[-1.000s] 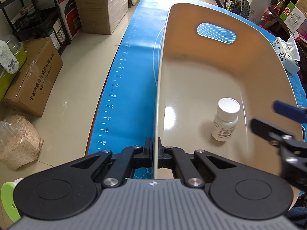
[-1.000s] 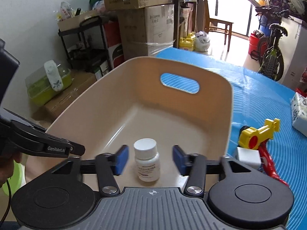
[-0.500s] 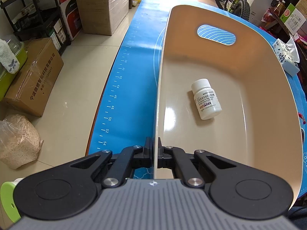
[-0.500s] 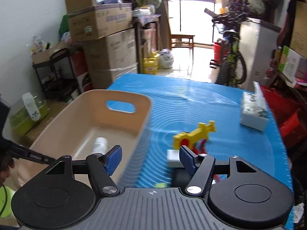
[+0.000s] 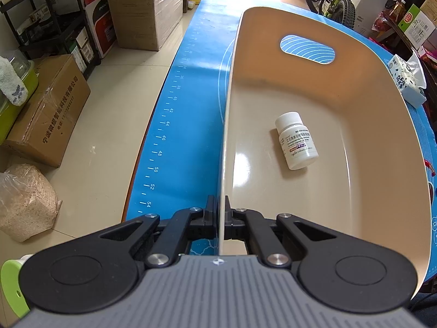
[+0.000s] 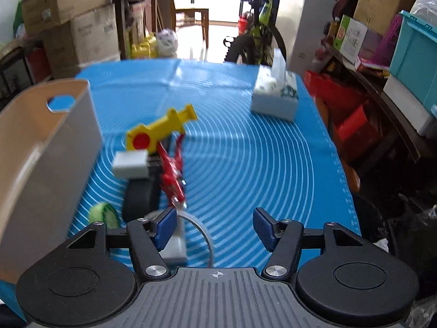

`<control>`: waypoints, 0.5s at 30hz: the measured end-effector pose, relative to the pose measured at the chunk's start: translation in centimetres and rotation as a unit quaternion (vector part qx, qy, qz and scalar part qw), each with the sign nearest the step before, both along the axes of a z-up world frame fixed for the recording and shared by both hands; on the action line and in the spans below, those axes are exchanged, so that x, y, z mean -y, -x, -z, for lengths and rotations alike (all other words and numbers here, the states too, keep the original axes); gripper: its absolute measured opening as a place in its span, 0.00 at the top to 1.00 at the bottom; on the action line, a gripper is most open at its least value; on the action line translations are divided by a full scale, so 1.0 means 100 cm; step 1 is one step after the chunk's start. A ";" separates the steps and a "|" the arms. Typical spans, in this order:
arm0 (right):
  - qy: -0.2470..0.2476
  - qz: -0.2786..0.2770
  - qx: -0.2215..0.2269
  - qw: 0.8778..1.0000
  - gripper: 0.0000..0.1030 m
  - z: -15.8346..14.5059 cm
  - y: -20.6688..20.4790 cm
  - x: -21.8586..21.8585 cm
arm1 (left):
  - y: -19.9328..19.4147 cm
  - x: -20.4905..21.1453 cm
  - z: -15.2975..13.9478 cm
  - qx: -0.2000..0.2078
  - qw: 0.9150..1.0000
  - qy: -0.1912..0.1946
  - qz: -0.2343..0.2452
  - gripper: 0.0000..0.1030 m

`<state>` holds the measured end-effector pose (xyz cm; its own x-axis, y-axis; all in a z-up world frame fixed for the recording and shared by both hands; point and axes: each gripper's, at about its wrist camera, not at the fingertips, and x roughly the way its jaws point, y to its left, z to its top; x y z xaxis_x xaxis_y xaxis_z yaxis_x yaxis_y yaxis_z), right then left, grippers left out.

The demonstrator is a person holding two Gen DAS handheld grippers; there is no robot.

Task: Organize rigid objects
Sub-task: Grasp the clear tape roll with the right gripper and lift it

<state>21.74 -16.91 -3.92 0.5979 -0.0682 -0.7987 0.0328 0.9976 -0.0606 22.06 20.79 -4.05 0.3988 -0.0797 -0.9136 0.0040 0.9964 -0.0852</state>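
**A:** What's your left wrist camera giving you?

**B:** My left gripper (image 5: pixel 221 220) sits at six o'clock in the frame, jaws pinched tight on the near rim of the beige bin (image 5: pixel 404 125). The rim edge runs straight up from between the fingers toward twelve. Inside the bin a white pill bottle (image 5: pixel 296 140) lies on its side on the floor, a little toward one o'clock from centre, cap pointing toward eleven. The bin's far wall has an oval handle cutout (image 5: pixel 307 49) at twelve. The bin rests on a blue mat (image 5: pixel 188 109) with a printed ruler along its left edge. A tissue pack (image 5: pixel 407 82) sits beyond the bin's right wall at two o'clock.

**A:** And the right wrist camera?

**B:** It's blurred. My right gripper (image 6: pixel 214 227) is at six o'clock, blue pads well apart with nothing pressed between them; they have just been closing a little. The bin (image 6: pixel 41 147) shows at nine o'clock. Just beside its outer wall, around ten o'clock from my fingers, is a cluster: a yellow toy (image 6: pixel 164 128), a small white block (image 6: pixel 130 165), a red toy (image 6: pixel 170 175), and a black roll (image 6: pixel 138 201). A green piece (image 6: pixel 105 214) lies at eight o'clock. A white cable (image 6: pixel 202 232) curves close behind my left pad. The tissue pack (image 6: pixel 275 95) stands at one o'clock.
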 end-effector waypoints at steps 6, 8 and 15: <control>0.017 -0.010 -0.048 0.999 0.40 0.032 -0.004 0.001 | 0.000 0.000 0.000 0.000 1.000 0.000 0.000 0.96; 0.022 -0.014 -0.060 0.998 0.42 0.041 -0.007 -0.001 | 0.000 0.000 0.000 0.000 1.000 0.000 0.000 0.96; 0.017 -0.025 -0.082 0.996 0.61 0.055 -0.012 -0.002 | 0.000 0.000 0.000 0.000 1.000 0.000 0.000 0.96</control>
